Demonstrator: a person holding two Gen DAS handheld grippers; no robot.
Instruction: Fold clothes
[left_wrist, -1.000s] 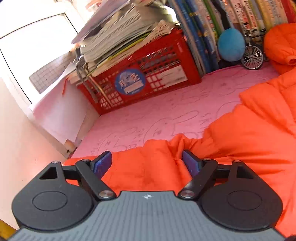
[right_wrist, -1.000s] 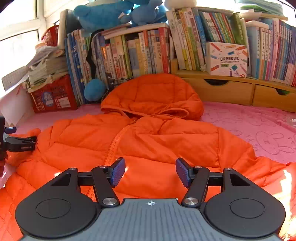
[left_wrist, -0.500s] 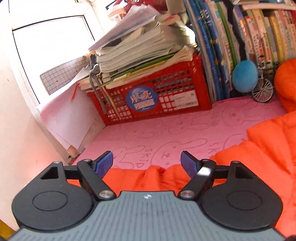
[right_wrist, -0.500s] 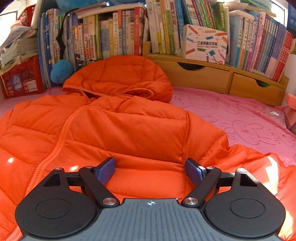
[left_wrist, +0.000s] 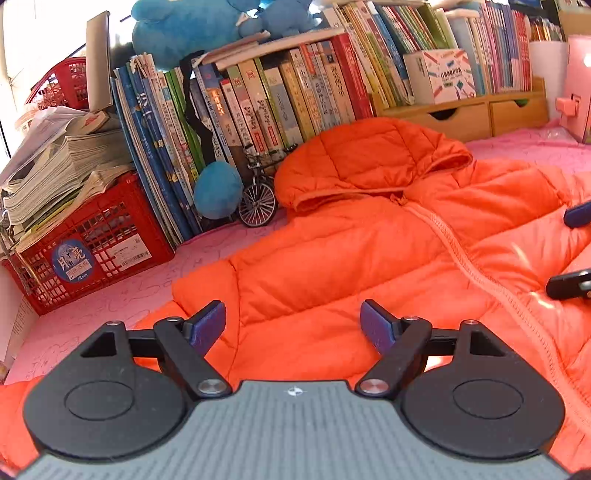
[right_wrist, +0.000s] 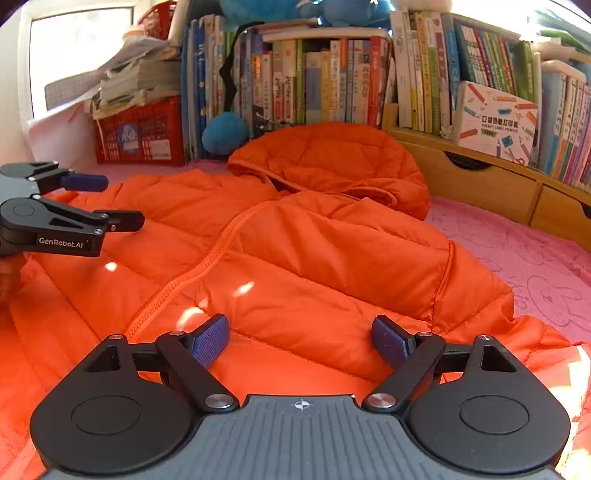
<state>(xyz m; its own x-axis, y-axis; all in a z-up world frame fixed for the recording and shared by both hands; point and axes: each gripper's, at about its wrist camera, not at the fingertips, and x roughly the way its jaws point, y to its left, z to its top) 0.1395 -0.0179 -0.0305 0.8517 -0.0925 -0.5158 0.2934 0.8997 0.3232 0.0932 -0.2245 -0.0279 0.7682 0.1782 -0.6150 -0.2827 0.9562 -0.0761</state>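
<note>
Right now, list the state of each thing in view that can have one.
orange jacket: spread flat, front up, zipped shut, unfolded.
hood: lying flat above the collar.
left gripper: open, empty, over the jacket.
right gripper: jaws opening, nothing gripped.
wooden drawers: shut.
red crate: piled with papers.

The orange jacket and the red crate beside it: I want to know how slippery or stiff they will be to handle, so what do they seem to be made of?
Orange jacket: looks like thin synthetic shell fabric, probably nylon or polyester, with puffy quilted filling; stitched panels and bright sunlit glints suggest a smooth, slightly shiny finish.
Red crate: looks like rigid moulded plastic, with an even lattice of openings.
</note>
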